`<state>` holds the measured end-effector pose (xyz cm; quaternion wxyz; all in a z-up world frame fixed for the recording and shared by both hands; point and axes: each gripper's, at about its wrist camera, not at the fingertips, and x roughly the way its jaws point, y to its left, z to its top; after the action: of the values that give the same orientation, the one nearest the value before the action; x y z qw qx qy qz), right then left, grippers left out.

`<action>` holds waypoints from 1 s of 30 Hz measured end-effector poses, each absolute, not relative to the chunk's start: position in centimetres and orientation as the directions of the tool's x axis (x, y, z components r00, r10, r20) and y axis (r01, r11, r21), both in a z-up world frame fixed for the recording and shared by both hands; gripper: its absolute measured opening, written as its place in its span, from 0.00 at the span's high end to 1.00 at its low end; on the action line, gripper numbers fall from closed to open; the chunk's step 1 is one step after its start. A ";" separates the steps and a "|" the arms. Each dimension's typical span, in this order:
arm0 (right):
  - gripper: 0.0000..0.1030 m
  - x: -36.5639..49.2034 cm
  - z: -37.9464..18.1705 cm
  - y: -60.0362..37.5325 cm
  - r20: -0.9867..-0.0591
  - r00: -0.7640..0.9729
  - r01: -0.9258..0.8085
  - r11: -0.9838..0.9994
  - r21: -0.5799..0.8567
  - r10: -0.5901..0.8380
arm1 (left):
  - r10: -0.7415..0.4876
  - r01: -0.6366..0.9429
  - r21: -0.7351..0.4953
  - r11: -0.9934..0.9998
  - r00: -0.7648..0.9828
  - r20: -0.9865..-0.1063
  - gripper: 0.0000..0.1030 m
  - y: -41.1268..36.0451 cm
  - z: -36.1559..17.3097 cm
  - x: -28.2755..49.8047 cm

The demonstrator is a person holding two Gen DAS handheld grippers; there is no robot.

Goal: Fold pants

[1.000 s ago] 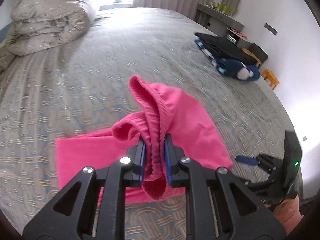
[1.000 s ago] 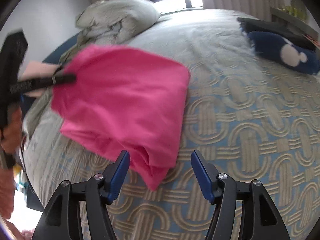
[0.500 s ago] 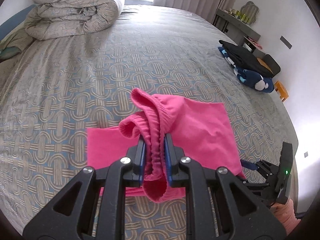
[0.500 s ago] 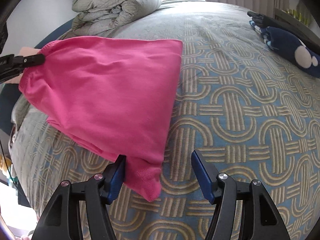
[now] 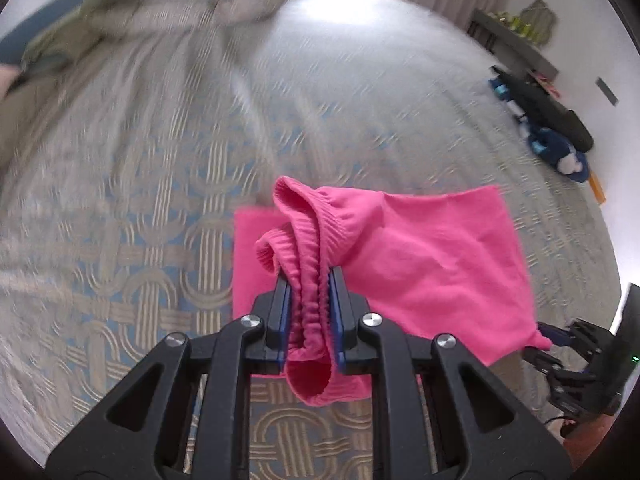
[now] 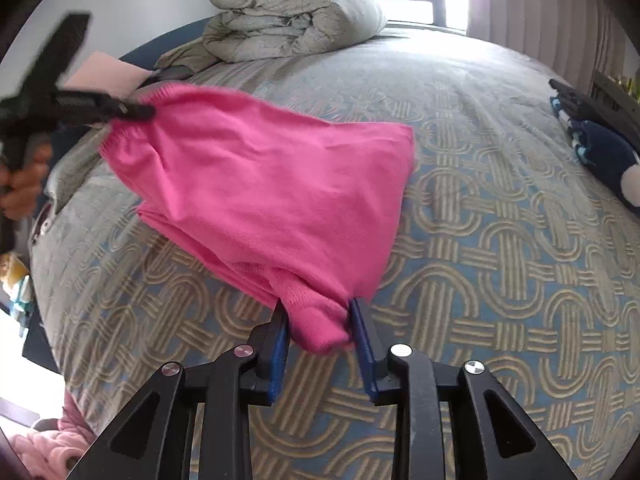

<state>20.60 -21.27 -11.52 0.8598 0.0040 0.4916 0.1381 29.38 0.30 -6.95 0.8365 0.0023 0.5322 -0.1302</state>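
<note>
The pink pants (image 5: 432,248) lie folded on the patterned bed cover, partly lifted. My left gripper (image 5: 310,316) is shut on the bunched ribbed waistband and holds it above the bed; it shows at the left of the right wrist view (image 6: 132,111). My right gripper (image 6: 322,332) is closed around a lower corner of the pants (image 6: 272,188), with the cloth between its blue pads. It shows in the left wrist view (image 5: 548,334) at the far corner of the cloth.
A folded grey duvet (image 6: 292,20) lies at the head of the bed. Dark clothes and a navy plush toy (image 6: 604,156) lie at the right side of the bed (image 6: 500,240). A shelf (image 5: 516,44) stands by the wall.
My right gripper has moved forward and closed on the pants' lower corner. My left gripper still holds the waistband and has swung, so the view is blurred.
</note>
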 end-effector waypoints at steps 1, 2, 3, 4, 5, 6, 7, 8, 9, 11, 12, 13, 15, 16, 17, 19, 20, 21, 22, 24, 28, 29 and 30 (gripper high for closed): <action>0.67 20.5 -11.7 -21.2 -0.851 0.463 -0.240 0.960 0.148 0.247 | -0.216 0.203 -0.146 0.968 0.385 -0.897 0.82 0.7 -7.8 29.5; 0.66 20.4 -11.9 -21.1 -0.855 0.455 -0.241 0.959 0.151 0.249 | -0.222 0.188 -0.161 0.969 0.374 -0.901 0.82 1.1 -8.5 29.6; 0.66 20.3 -12.0 -21.1 -0.857 0.449 -0.242 0.958 0.155 0.252 | -0.230 0.179 -0.174 0.968 0.370 -0.900 0.82 1.5 -8.8 29.6; 0.65 20.1 -12.1 -21.2 -0.859 0.442 -0.244 0.956 0.162 0.258 | -0.240 0.178 -0.185 0.967 0.372 -0.896 0.82 1.7 -8.7 29.6; 0.64 20.0 -12.2 -21.4 -0.861 0.433 -0.244 0.954 0.172 0.266 | -0.246 0.180 -0.190 0.965 0.377 -0.893 0.82 1.7 -8.3 29.5; 0.61 19.9 -12.3 -21.5 -0.863 0.426 -0.241 0.954 0.179 0.270 | -0.250 0.193 -0.187 0.963 0.394 -0.884 0.82 1.6 -7.4 29.4; 0.60 19.9 -12.4 -21.6 -0.867 0.420 -0.234 0.955 0.183 0.269 | -0.247 0.212 -0.169 0.963 0.425 -0.871 0.82 1.4 -6.2 29.2; 0.59 19.8 -12.4 -21.7 -0.868 0.418 -0.229 0.956 0.184 0.267 | -0.245 0.225 -0.157 0.962 0.446 -0.861 0.82 1.3 -5.3 29.0; 0.58 19.9 -12.5 -21.8 -0.870 0.414 -0.225 0.956 0.186 0.267 | -0.247 0.245 -0.141 0.959 0.483 -0.840 0.82 1.1 -3.8 28.7; 0.57 20.0 -12.8 -21.9 -0.872 0.407 -0.215 0.956 0.197 0.272 | -0.264 0.270 -0.134 0.953 0.534 -0.803 0.82 1.0 -1.7 28.3; 0.57 20.0 -13.0 -21.9 -0.873 0.404 -0.211 0.957 0.201 0.272 | -0.270 0.275 -0.136 0.952 0.542 -0.796 0.81 1.2 -1.4 28.5; 0.57 20.1 -13.2 -21.9 -0.876 0.399 -0.203 0.958 0.204 0.272 | -0.270 0.278 -0.133 0.951 0.540 -0.797 0.80 1.4 -1.7 28.6; 0.56 20.3 -13.7 -21.7 -0.880 0.389 -0.197 0.958 0.210 0.273 | -0.232 0.263 -0.108 0.959 0.501 -0.834 0.78 1.7 -4.2 29.1; 0.56 20.4 -14.0 -21.7 -0.882 0.384 -0.195 0.958 0.211 0.273 | -0.206 0.251 -0.096 0.963 0.460 -0.864 0.78 1.9 -6.3 29.4; 0.56 20.8 -14.3 -21.8 -0.884 0.380 -0.196 0.958 0.211 0.272 | -0.174 0.230 -0.083 0.970 0.411 -0.895 0.78 2.4 -8.5 29.9; 0.56 20.9 -14.4 -21.7 -0.887 0.373 -0.200 0.957 0.209 0.272 | -0.136 0.177 -0.080 0.981 0.331 -0.934 0.75 3.3 -11.9 30.4; 0.56 20.9 -14.3 -21.6 -0.888 0.371 -0.204 0.957 0.208 0.272 | -0.153 0.146 -0.112 0.983 0.311 -0.938 0.72 4.0 -13.5 30.3; 0.56 20.9 -14.2 -21.6 -0.888 0.369 -0.212 0.955 0.206 0.274 | -0.171 0.124 -0.137 0.983 0.333 -0.927 0.67 4.6 -13.6 30.2; 0.56 20.8 -14.0 -21.7 -0.889 0.369 -0.223 0.954 0.201 0.273 | -0.178 0.115 -0.147 0.982 0.344 -0.922 0.59 4.8 -13.5 30.1; 0.54 20.7 -13.6 -21.9 -0.889 0.375 -0.239 0.954 0.182 0.264 | -0.204 0.113 -0.176 0.978 0.335 -0.920 0.53 5.1 -13.4 30.1; 0.48 21.1 -12.7 -23.1 -0.870 0.405 -0.214 0.954 0.208 0.281 | -0.194 0.115 -0.165 0.980 0.330 -0.924 0.50 5.2 -13.6 30.1; 0.48 21.4 -12.6 -23.5 -0.866 0.413 -0.189 0.956 0.223 0.284 | -0.195 0.109 -0.168 0.980 0.330 -0.924 0.50 5.3 -13.6 30.1; 0.48 21.8 -12.6 -23.7 -0.863 0.418 -0.168 0.958 0.234 0.284 | -0.197 0.103 -0.172 0.980 0.329 -0.924 0.50 5.4 -13.5 30.2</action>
<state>21.79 -23.69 -12.55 0.8402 0.0558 0.5223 0.1345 30.18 5.35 -13.54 0.8142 -0.0408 0.5717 -0.0921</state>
